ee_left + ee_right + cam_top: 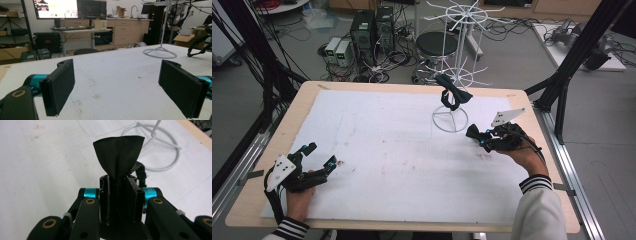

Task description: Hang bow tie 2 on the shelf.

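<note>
Right gripper (473, 134) jaws clamped on black strap (119, 157), near white rack (451, 121), probably for hanging. Left gripper (319, 156) idle near-left on tabletop (412, 150), jaws wide.

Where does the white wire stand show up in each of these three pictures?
High view: the white wire stand rises at the table's far middle-right.
Left gripper view: its ring base lies upper right.
Right gripper view: the ring curves at upper right, behind the black strap.
Shared landmark: the white table cover.

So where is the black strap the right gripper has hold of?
The black strap is pinched in the right gripper, at the right of the high view just right of the white wire rack's ring base.
</note>
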Demonstrator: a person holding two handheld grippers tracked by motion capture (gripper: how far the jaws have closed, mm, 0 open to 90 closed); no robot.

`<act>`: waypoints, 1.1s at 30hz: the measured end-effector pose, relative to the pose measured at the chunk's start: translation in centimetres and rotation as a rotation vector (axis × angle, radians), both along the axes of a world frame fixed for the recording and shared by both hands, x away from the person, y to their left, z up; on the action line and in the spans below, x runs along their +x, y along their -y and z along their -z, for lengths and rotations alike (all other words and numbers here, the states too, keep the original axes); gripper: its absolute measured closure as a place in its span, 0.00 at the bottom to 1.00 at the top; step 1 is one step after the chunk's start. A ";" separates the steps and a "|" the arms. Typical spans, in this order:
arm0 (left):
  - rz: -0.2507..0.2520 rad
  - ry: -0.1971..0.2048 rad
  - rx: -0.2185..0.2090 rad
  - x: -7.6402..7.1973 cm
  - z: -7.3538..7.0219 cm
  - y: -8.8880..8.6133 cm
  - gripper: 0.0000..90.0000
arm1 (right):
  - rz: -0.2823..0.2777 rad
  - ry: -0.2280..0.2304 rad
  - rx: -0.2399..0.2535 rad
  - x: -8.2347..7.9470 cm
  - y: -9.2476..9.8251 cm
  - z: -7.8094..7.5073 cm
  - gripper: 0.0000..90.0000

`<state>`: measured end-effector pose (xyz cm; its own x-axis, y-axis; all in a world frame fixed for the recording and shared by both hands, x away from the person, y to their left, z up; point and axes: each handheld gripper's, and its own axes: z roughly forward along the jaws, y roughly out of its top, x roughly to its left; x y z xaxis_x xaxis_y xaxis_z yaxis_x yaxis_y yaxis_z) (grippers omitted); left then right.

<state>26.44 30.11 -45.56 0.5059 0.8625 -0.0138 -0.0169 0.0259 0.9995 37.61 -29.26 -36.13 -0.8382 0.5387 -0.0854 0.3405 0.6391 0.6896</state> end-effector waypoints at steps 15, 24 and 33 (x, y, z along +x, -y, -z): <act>0.000 -0.001 0.003 0.0 0.0 0.0 0.16 | 0.086 0.035 0.145 0.0 1.2 -1.2 0.83; 0.000 -0.001 0.002 0.0 0.0 0.0 0.16 | 0.192 0.034 0.241 0.2 2.1 -1.7 0.83; 0.001 -0.001 0.002 0.0 0.0 0.0 0.16 | 0.283 0.132 0.308 0.0 2.5 -2.6 0.82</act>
